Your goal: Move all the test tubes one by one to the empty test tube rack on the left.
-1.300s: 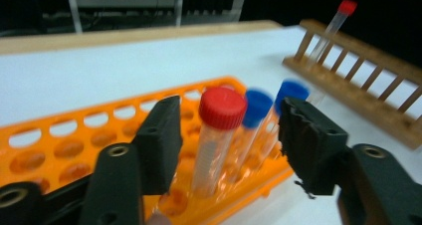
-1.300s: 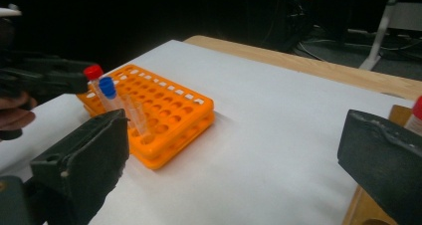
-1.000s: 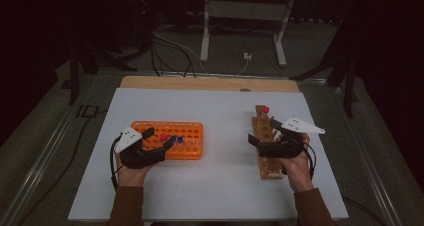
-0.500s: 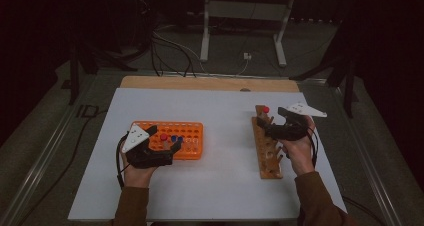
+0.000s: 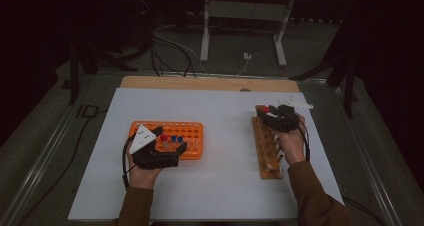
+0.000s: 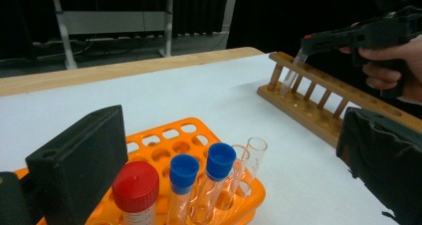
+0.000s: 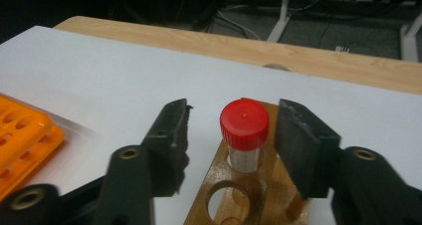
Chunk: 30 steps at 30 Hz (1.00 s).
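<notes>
From the high view, a white table [image 5: 215, 186] carries an orange rack [image 5: 177, 136] on the person's left and a wooden rack [image 5: 265, 146] on the right. The left gripper [image 5: 172, 143] sits at the near edge of the orange rack with its jaws spread wide and nothing between them. The right gripper [image 5: 267, 115] reaches over the far end of the wooden rack, where a red-capped tube [image 5: 265, 109] stands. In the left gripper view, the two black jaws stand far apart, framing the orange rack [image 6: 199, 135], which holds a red-capped tube [image 6: 135, 187], two blue-capped tubes [image 6: 201, 168] and open glass tubes [image 6: 251, 158]; farther off, the right gripper [image 6: 308, 43] hangs over the end of the wooden rack [image 6: 318, 100]. In the right gripper view, the jaws have just been closing and now flank the red-capped tube [image 7: 244, 124] seated in the end hole of the wooden rack [image 7: 224, 185], with a gap on each side, so the pads are not yet pressing on it.
</notes>
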Available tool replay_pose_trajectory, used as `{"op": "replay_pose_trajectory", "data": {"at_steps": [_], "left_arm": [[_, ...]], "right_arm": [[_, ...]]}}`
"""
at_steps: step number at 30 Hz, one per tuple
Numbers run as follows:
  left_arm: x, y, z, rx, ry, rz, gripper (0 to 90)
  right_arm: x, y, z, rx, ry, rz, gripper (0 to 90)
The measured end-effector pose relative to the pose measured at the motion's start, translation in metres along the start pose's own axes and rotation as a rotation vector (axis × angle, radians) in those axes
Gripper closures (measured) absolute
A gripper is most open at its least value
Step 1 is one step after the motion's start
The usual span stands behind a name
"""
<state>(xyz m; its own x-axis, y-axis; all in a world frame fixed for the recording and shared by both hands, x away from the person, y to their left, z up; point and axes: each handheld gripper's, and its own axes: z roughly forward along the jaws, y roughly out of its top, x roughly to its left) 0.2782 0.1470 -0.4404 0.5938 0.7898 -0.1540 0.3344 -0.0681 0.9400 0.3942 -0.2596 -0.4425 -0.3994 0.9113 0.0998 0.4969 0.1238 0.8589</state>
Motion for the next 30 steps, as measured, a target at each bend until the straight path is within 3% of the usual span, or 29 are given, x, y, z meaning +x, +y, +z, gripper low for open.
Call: {"op": "replay_pose_trajectory", "data": {"at_steps": [11,24,30], "left_arm": [[-0.002,0.000,0.002,0.006,-0.004,0.007,0.4],[-0.004,-0.001,0.003,0.005,0.002,0.007,0.4],[-0.005,0.000,0.003,0.000,-0.001,0.009,0.5]], "right_arm": [[0.000,-0.002,0.012,0.040,-0.035,0.004,69.2],[0.002,0.009,-0.015,-0.053,-0.028,-0.015,69.8],[0.006,0.019,-0.034,-0.108,-0.027,-0.052,69.8]]}}
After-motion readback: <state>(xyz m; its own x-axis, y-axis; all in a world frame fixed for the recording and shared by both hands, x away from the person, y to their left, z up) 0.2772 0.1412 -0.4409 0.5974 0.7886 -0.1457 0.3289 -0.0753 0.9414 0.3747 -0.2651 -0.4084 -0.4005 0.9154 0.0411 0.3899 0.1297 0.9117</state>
